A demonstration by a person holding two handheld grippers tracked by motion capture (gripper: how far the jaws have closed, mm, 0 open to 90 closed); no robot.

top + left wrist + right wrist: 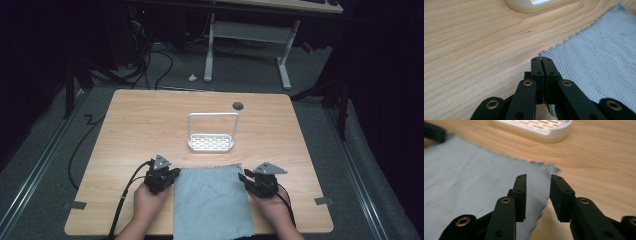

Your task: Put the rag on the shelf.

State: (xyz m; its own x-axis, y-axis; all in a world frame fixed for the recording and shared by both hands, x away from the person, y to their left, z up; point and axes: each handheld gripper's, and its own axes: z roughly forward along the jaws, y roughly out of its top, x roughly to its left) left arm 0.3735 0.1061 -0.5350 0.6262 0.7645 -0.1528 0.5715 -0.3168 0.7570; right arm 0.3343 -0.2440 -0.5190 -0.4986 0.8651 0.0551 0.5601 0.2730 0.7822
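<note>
where the wooden table (140,125) meets the person's side, a grey-blue cloth (212,200) lies flat, its near edge reaching the table's near rim and its far edge just short of a white slotted tray (210,143) with a tall white wire handle (213,116). the left gripper (174,172) sits at the cloth's far left corner; in the left gripper view its jaws are pressed together, with a sliver of that corner caught between their tips, the zigzag edge of the cloth running off to the right. the right gripper (243,177) sits at the far right corner, its jaws spread apart, one over the cloth and the other over bare wood, the corner lying beneath the gap. a hand (148,200) holds each gripper from the near side, and a small dark round hole (238,105) marks the far part of the table.
</note>
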